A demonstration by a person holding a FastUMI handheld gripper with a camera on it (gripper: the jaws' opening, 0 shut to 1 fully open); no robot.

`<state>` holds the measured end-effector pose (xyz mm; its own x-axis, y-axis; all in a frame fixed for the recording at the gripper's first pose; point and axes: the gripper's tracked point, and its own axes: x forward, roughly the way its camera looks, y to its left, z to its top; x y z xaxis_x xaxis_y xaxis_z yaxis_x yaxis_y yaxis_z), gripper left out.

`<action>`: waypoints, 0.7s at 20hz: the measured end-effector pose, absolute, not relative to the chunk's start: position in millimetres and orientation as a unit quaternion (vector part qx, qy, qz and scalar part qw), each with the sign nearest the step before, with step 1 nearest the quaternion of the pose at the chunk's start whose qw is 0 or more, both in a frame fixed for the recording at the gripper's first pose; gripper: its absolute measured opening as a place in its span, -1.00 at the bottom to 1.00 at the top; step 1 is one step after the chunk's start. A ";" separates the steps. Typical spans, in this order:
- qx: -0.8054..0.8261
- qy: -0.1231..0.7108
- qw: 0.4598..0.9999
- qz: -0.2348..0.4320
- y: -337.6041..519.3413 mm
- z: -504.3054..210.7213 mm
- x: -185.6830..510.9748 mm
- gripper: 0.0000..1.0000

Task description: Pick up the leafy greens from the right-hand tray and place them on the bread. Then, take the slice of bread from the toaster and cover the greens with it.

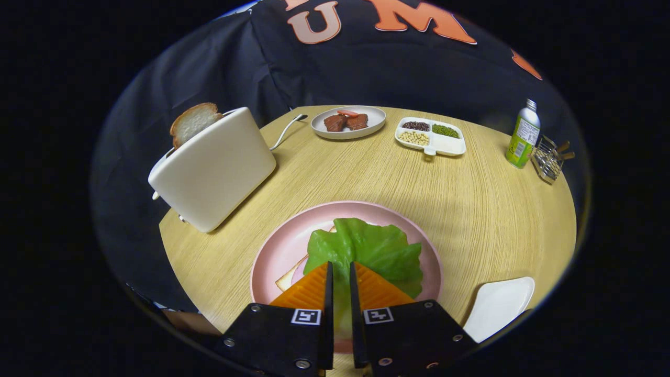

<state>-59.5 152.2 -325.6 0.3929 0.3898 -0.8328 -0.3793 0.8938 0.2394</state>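
1. One toaster (214,170), one bread slice (192,122) in it
2. Two round plates: pink plate (277,251), grey plate (348,133)
3. One divided tray (447,146), one white tray (497,306)
4. One bottle (522,135), one lettuce leaf (374,248)

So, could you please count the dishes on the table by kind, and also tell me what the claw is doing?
Round plates: 2, the pink plate under the leafy greens and the grey plate with meat.
Divided trays: 1, the white divided tray with beans.
Plain white trays: 1, the white tray beside the pink plate.
Total: 4.
The claw is nearly closed, with a narrow gap, over the greens.
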 end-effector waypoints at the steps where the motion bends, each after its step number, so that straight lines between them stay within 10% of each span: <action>1: 0.008 0.501 0.834 0.228 153.1 -325.5 -60.0 -0.69; 14: 0.063 0.464 0.851 0.239 177.3 -247.3 -28.2 -0.07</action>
